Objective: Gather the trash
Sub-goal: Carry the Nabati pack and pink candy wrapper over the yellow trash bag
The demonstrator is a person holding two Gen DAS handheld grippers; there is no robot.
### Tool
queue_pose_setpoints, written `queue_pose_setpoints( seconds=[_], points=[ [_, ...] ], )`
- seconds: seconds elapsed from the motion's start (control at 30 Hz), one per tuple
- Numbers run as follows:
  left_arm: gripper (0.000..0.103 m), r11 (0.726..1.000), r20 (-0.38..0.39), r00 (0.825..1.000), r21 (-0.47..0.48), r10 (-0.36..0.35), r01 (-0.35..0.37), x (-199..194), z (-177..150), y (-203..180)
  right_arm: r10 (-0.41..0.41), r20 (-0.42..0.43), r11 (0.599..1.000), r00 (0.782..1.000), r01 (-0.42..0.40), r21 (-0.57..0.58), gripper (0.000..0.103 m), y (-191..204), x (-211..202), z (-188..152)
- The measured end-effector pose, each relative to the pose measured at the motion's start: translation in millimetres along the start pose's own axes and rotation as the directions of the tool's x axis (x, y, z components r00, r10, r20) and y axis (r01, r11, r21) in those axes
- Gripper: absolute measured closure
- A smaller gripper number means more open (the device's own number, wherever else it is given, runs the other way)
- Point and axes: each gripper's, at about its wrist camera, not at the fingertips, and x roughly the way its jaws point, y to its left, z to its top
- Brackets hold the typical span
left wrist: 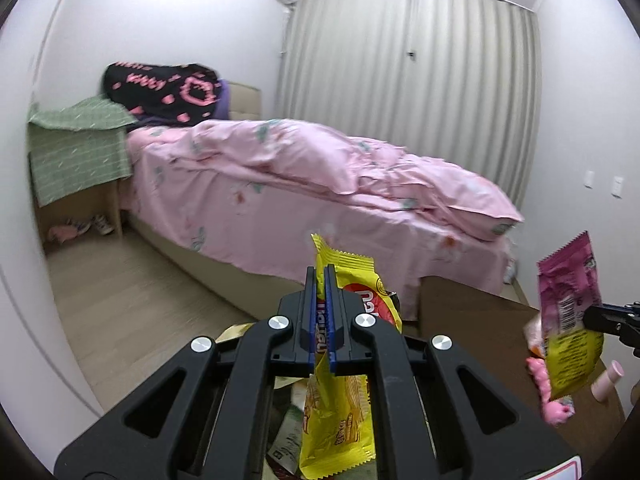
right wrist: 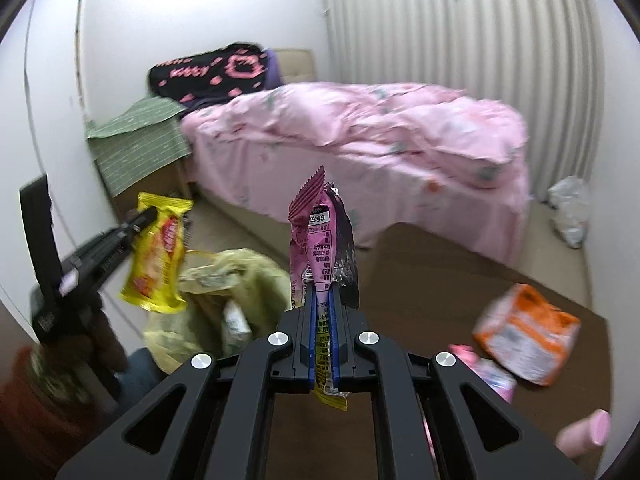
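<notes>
My left gripper (left wrist: pixel 321 270) is shut on a yellow snack wrapper (left wrist: pixel 352 280) with a red label; the wrapper hangs down below the jaws. In the right wrist view that left gripper (right wrist: pixel 146 214) and its yellow wrapper (right wrist: pixel 158 256) hang at the left, over a yellow-green trash bag (right wrist: pixel 224 280) with several wrappers inside. My right gripper (right wrist: pixel 322 290) is shut on a pink and yellow wrapper (right wrist: pixel 316 236) that stands up between the fingers. In the left wrist view the right gripper (left wrist: pixel 592 316) holds the pink wrapper (left wrist: pixel 568 292) at the right edge.
A brown table (right wrist: pixel 420 272) holds an orange packet (right wrist: pixel 528 332), small pink items (right wrist: pixel 492 372) and a pink bottle (right wrist: pixel 584 436). Behind stands a bed with a pink quilt (left wrist: pixel 320 168), a green-draped nightstand (left wrist: pixel 80 148) and curtains (left wrist: pixel 400 72). A white bag (right wrist: pixel 570 208) lies on the floor.
</notes>
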Motion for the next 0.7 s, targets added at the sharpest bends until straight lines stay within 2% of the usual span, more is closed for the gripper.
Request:
queue_pose_setpoints(
  seconds=[0.13, 0.23, 0.37, 0.63, 0.7],
  points=[
    [0.100, 0.998, -0.074, 0.997, -0.051, 0.016, -0.020, 21.9, -22.3, 20.8, 0.076, -0.068, 0.997, 0.995, -0.077, -0.014, 0.096, 21.2, 45.8, 4.3],
    [0.100, 0.997, -0.124, 0.992, -0.075, 0.025, -0.034, 34.3, -37.6, 30.7, 0.126, -0.133, 0.992, 0.983, -0.126, 0.007, 0.096, 30.7, 83.8, 1.8],
    [0.100, 0.994, -0.164, 0.986, -0.106, 0.014, -0.032, 41.0, -48.4, 37.0, 0.152, -0.189, 0.988, 0.970, -0.155, 0.000, 0.096, 40.6, 115.2, -6.3],
    [0.100, 0.990, -0.228, 0.973, -0.139, -0.023, -0.009, 52.2, -59.2, 37.5, 0.166, -0.247, 0.984, 0.955, -0.175, -0.014, 0.096, 42.7, 142.3, -20.7],
    [0.094, 0.987, -0.241, 0.970, -0.160, -0.040, 0.001, 52.5, -59.3, 39.0, 0.173, -0.250, 0.984, 0.953, -0.180, -0.005, 0.095, 41.1, 145.2, -22.4]
  ],
)
